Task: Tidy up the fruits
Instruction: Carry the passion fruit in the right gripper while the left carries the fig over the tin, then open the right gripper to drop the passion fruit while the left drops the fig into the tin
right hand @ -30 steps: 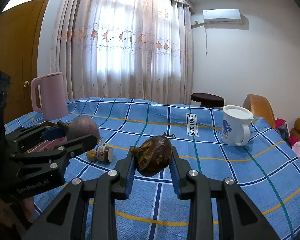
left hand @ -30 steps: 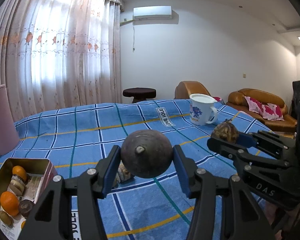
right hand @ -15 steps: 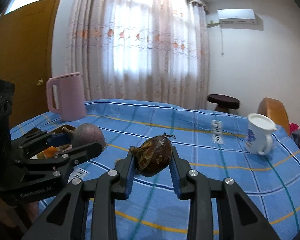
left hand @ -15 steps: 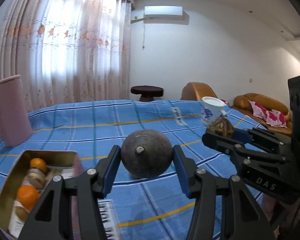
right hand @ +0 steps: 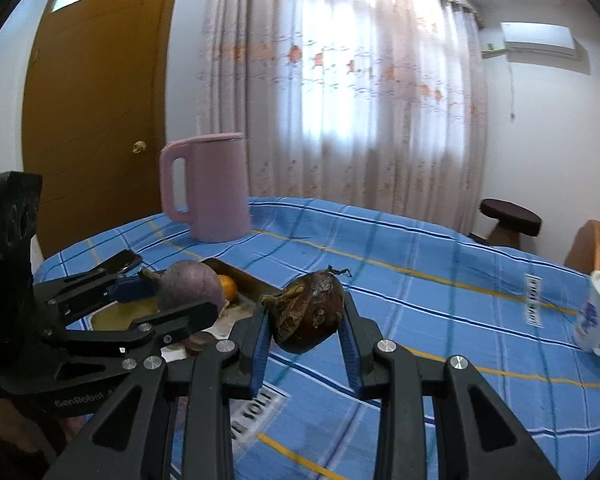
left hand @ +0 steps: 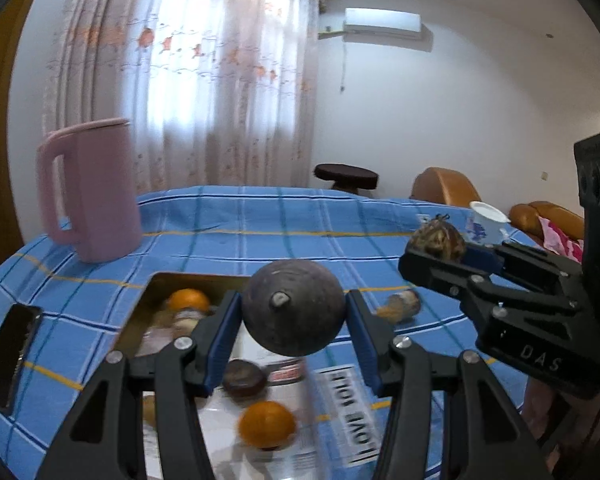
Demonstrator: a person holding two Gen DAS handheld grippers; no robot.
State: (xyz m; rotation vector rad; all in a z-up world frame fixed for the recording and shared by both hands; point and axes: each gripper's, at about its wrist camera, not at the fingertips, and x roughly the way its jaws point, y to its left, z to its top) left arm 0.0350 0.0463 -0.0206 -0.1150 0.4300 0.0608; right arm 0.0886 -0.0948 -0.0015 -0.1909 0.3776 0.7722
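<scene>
My left gripper pinches a round, matte grey-purple fruit with a small stem nub facing me, its smooth skin pressed between both blue pads. Directly below and just ahead of it sits an open rectangular gold metal tin; inside I count two glossy oranges, one dark brown round fruit, plus some blurred pieces I cannot identify. My right gripper clamps a wrinkled, shrivelled brown fruit with a dry curled stem, held above the blue checked cloth on the counter. To the left of this gripper the other one hangs over the tin. Beyond both stands one tall pink plastic jug with a handle. One white printed mug sits far right. One black phone lies flat, left of the left gripper.
</scene>
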